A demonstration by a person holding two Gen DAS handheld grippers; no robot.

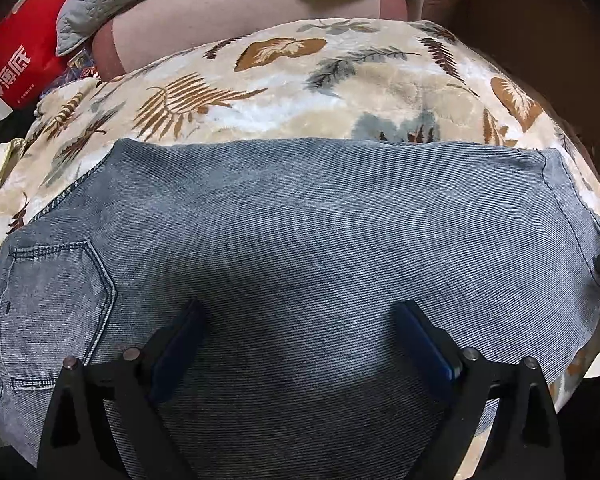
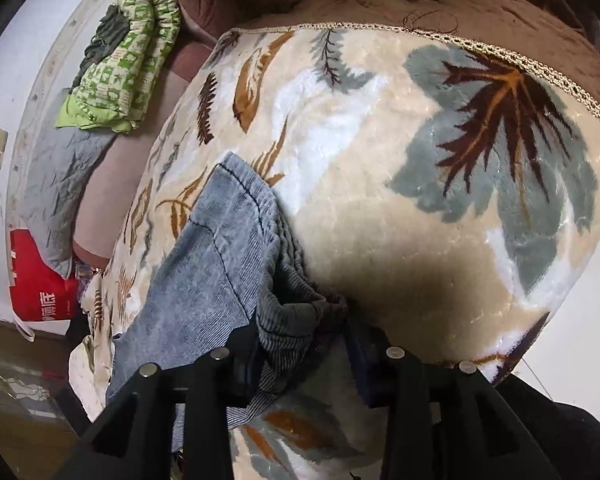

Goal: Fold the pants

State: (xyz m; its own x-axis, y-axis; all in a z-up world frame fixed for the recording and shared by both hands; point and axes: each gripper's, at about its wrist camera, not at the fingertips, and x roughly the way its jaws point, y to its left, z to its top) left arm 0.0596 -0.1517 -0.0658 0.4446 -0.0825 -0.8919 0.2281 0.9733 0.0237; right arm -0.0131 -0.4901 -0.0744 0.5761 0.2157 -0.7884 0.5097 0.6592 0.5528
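**Pants spread on the blanket, one end bunched at the right gripper**

The pants [image 1: 300, 240], grey-blue denim, lie folded across a leaf-patterned blanket [image 1: 260, 92]. The left gripper [image 1: 298, 344] hovers low over the middle of the denim with its fingers spread wide and nothing between them; whether the blue pads [image 1: 172, 356] touch the cloth is hard to say. A back pocket [image 1: 60, 288] shows at the left.

In the right wrist view, a bunched ribbed end of the pants [image 2: 284, 300] sits between the fingers of the right gripper [image 2: 300, 344]. The fingertips are buried in cloth and shadow, so I cannot tell whether they pinch it. Beyond lie a green quilt [image 2: 124, 52] and a red bag [image 2: 40, 284] (partly cut off).
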